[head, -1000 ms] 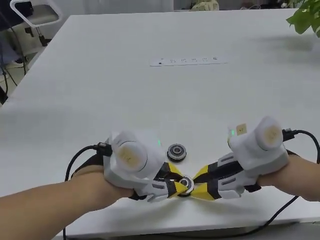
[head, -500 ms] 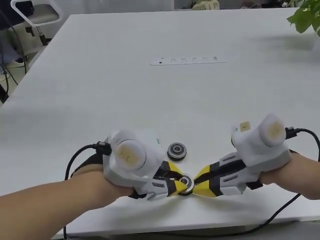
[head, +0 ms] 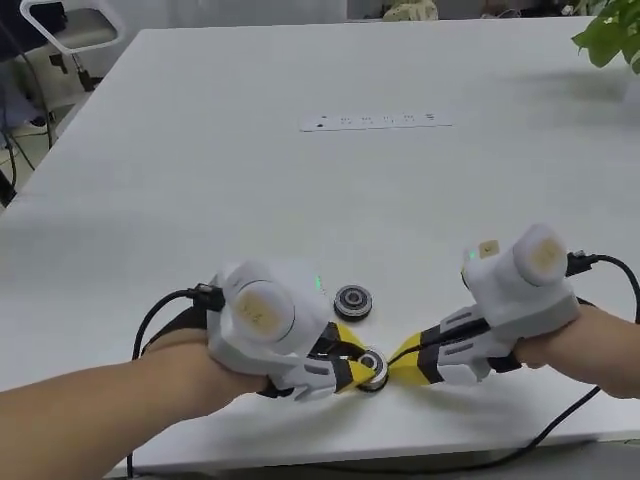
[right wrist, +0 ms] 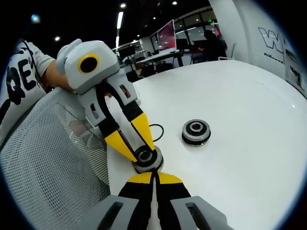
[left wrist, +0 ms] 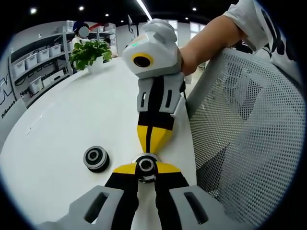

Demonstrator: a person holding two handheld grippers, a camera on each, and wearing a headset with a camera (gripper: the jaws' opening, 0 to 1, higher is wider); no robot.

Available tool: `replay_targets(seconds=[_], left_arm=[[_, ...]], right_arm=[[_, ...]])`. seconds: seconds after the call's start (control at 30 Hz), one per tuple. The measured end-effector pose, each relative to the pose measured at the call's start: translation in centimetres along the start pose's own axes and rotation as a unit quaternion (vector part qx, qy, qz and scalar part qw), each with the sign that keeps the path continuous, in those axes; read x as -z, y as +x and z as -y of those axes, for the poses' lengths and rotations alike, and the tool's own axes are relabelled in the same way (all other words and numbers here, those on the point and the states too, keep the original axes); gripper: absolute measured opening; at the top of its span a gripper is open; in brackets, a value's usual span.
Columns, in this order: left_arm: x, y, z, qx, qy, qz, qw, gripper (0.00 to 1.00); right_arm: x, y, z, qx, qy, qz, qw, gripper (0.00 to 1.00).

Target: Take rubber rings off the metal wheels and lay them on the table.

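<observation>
Together, left gripper (head: pixel 358 373) clamping wheel (head: pixel 373 366), right gripper (head: pixel 397 363) touching it, W (right wrist: pixel 271 40) on wall (right wrist: pixel 242 28)

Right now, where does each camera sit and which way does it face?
Head view: on the headset, looking down at the table; forearms, left gripper and right gripper meet at the held wheel.
Left gripper view: on the left gripper, facing the right gripper and the arm holding it; own jaws clamp the wheel.
Right gripper view: on the right gripper, facing the left gripper; own jaws shut at the wheel's rim.
Shared: all three show the held wheel and the spare wheel.
</observation>
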State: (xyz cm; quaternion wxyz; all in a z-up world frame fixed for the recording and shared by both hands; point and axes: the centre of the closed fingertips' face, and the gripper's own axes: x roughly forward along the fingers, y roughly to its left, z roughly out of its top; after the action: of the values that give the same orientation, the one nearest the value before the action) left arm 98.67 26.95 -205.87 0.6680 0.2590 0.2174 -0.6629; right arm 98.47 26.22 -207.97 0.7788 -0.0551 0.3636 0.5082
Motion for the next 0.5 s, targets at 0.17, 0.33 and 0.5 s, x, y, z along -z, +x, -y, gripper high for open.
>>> replay_targets(seconds=[0.17, 0.33, 0.5], left_arm=[[0.0, -0.02, 0.01, -0.001, 0.001, 0.0, 1.0, 0.08], [0.01, -0.04, 0.01, -0.002, 0.001, 0.0, 1.0, 0.08], [0.02, -0.05, -0.01, -0.003, 0.002, -0.002, 1.0, 0.08]], right_arm=[[-0.11, -0.1, 0.08, -0.002, 0.018, 0.005, 0.9998, 0.0], [-0.16, -0.22, 0.13, -0.003, 0.031, 0.007, 0.9995, 0.0], [-0.26, -0.29, 0.11, -0.002, 0.036, 0.009, 0.9993, 0.0]])
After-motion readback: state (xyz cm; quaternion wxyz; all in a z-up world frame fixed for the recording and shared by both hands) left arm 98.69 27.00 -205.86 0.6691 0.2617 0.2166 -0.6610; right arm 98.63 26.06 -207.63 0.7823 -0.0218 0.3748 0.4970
